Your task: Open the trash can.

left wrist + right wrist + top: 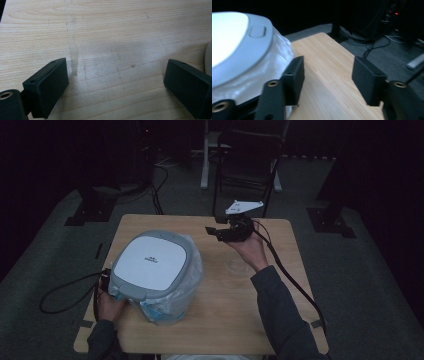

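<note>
A lidded bin (157, 275) stands on the left half of the wooden worktop (240, 305), its white lid panel set in a grey rim and a clear, crinkled liner bag (192, 270) bulging out from under the lid around the body. The person's left hand (109, 302) sits at the near left corner of the bin, just beside or against its lower edge, with the left tool (106, 282) tucked low there and its black cable looping off the worktop's left side onto the floor. In the left gripper view that tool (116, 80) is released: its two black jaws stand wide apart over bare wood grain with nothing between them, and a pale curved edge (208, 58) at the far right of the view is probably the bin, though too little of it is visible to be sure. The right tool (227, 232) is held up over the far right part of the worktop, well apart from the bin, with the grey three-cornered plate (243, 206) on top and its cable trailing back along the sleeve. In the right gripper view this tool (328, 75) is also released, jaws spread with only worktop between them; it looks toward the bin (239, 47), whose lid and bag lie beside the left-hand jaw. A dark chair (247, 162) stands on the floor beyond the worktop.
</note>
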A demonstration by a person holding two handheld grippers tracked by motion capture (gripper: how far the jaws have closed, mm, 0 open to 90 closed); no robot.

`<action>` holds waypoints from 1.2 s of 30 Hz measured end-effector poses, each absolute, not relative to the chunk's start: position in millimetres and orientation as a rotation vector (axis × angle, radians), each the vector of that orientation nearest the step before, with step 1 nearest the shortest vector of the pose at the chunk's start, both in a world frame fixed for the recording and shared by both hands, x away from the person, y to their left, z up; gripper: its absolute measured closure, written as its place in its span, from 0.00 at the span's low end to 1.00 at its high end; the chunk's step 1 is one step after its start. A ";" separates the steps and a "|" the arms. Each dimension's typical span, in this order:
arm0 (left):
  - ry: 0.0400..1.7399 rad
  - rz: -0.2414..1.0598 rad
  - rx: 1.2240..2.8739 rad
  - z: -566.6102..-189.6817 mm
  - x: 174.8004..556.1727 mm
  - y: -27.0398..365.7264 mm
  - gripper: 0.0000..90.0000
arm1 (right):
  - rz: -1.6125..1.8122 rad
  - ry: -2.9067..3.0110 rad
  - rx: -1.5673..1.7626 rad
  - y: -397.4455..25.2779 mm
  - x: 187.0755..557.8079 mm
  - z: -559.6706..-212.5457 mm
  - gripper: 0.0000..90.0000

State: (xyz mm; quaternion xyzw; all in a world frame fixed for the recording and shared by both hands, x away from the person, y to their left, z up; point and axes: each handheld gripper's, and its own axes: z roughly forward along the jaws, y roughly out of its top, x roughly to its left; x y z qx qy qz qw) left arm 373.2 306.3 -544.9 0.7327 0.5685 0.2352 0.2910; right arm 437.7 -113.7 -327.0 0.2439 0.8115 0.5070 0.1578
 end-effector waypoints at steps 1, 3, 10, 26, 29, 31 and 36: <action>1.516 0.627 1.954 -544.8 373.1 306.3 0.07 | 1.471 2.334 0.684 -112.0 438.1 -326.3 0.60; 1.516 0.627 1.954 -544.9 373.2 306.3 0.07 | 1.502 2.353 0.664 -108.4 438.7 -325.4 0.67; 1.516 0.627 1.954 -544.9 373.2 306.3 0.07 | 1.536 2.419 0.591 -89.7 439.7 -324.1 0.90; 1.516 0.627 1.954 -544.9 373.1 306.3 0.07 | 1.459 2.487 0.464 -39.2 436.7 -318.2 1.00; 1.516 0.627 1.954 -544.9 373.0 306.3 0.07 | 1.456 2.505 0.433 -26.1 436.5 -317.6 1.00; 1.515 0.627 1.954 -544.9 373.0 306.4 0.07 | 1.466 2.516 0.423 -20.8 436.6 -317.5 1.00; 1.516 0.627 1.954 -544.9 373.0 306.4 0.07 | 1.493 2.534 0.384 -10.1 434.8 -316.6 0.98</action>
